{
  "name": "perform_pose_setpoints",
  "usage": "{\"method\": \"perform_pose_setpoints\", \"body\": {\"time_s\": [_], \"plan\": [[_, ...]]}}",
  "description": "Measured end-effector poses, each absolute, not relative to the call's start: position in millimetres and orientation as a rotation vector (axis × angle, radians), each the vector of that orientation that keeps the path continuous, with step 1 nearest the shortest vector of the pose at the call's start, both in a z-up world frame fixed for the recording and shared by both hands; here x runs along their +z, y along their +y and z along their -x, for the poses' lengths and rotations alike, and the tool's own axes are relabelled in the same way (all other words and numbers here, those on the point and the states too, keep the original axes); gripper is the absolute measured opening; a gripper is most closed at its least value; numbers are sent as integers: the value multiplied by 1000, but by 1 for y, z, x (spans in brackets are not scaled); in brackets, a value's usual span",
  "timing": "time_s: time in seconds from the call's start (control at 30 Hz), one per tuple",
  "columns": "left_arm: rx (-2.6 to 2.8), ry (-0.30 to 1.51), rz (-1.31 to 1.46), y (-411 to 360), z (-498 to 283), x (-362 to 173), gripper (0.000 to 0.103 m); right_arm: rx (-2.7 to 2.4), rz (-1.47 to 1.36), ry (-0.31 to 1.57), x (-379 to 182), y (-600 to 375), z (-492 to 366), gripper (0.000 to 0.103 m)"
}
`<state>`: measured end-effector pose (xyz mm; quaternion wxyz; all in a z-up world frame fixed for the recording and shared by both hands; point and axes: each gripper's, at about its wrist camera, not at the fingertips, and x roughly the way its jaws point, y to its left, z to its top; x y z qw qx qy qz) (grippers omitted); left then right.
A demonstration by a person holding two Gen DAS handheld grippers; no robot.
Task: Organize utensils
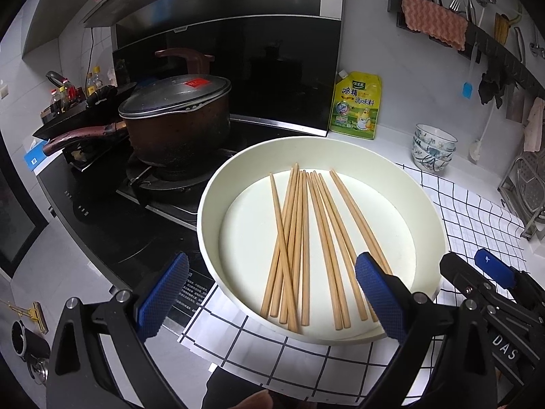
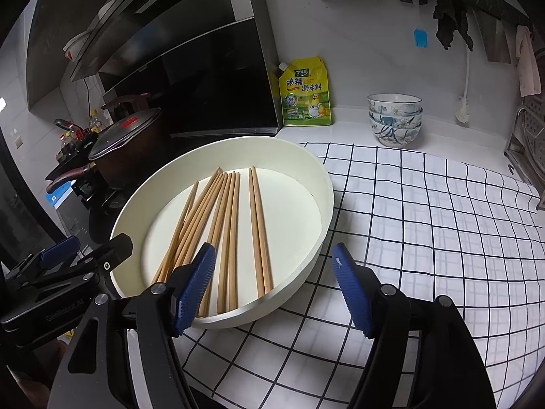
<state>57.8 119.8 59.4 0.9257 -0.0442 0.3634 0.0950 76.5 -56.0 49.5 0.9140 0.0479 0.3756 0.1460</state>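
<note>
Several wooden chopsticks [image 1: 306, 238] lie loose in a round cream tray [image 1: 218, 184] on a checked cloth. My left gripper [image 1: 272, 296] is open and empty, its blue pads astride the tray's near rim above the chopstick ends. My right gripper [image 2: 274, 289] is open and empty at the tray's near right edge; its left pad overlaps the chopsticks [image 2: 231, 231] in the tray [image 2: 306, 156]. The right gripper also shows at the right of the left wrist view [image 1: 477, 272], and the left gripper at the left of the right wrist view [image 2: 85, 255].
A lidded dark pot [image 1: 177, 119] sits on the stove left of the tray. A yellow seasoning pouch [image 1: 357, 105] and stacked patterned bowls [image 1: 434, 146] stand by the back wall. A wall rail holds a pink cloth [image 1: 432, 20] and utensils. A metal rack [image 1: 524, 191] stands at right.
</note>
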Motion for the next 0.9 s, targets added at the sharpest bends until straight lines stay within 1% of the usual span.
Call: {"method": "perform_pose_setpoints", "body": {"time_s": [0.9], "plan": [[200, 770, 111, 123, -59, 54, 97, 299, -99, 772, 49, -57, -76, 68]]}}
